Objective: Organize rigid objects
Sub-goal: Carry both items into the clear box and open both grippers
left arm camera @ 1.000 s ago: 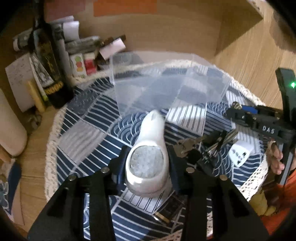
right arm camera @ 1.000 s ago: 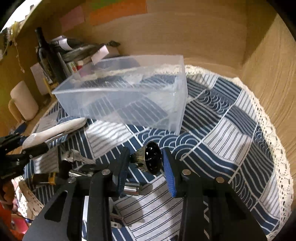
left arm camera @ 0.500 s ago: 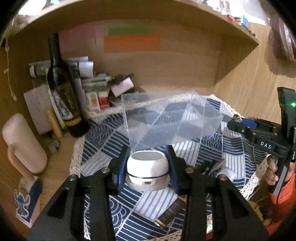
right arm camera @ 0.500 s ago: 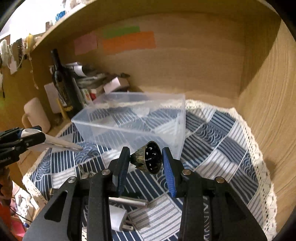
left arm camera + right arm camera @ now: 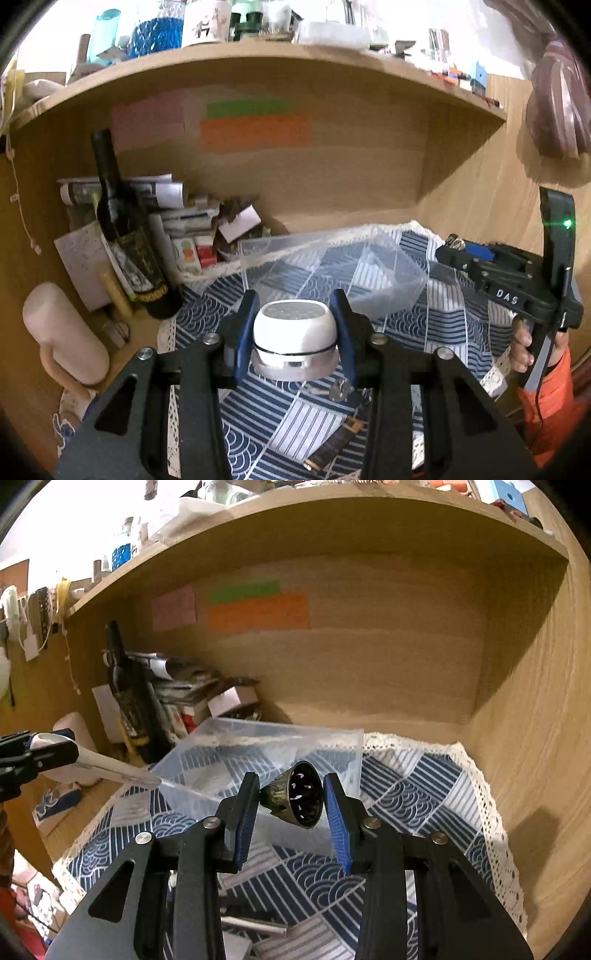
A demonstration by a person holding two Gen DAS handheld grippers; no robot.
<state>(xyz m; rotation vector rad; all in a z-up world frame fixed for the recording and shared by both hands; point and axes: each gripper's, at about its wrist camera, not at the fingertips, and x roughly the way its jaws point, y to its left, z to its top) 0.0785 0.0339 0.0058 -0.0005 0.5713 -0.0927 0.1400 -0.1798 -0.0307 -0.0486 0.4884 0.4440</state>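
Observation:
My left gripper [image 5: 294, 332] is shut on a white lint remover [image 5: 294, 338], held in the air above the blue patterned cloth [image 5: 295, 417]. It shows from the side in the right wrist view [image 5: 99, 766], its tip at the near left corner of the clear plastic box [image 5: 258, 753]. My right gripper [image 5: 290, 797] is shut on a small dark bronze bell [image 5: 295, 794], held just in front of the box. The box [image 5: 332, 266] looks empty. The right gripper also shows at the right edge of the left wrist view [image 5: 454, 245].
A wine bottle [image 5: 125, 236], stacked papers and small boxes [image 5: 192, 229] stand at the back left under a wooden shelf. A cream mug [image 5: 62, 336] stands left of the cloth. A watch strap [image 5: 340, 439] and a metal rod [image 5: 255, 925] lie on the cloth.
Both grippers have lifted their objects off the cloth and risen. The views now look toward the box and the back wall instead of down at the cloth.

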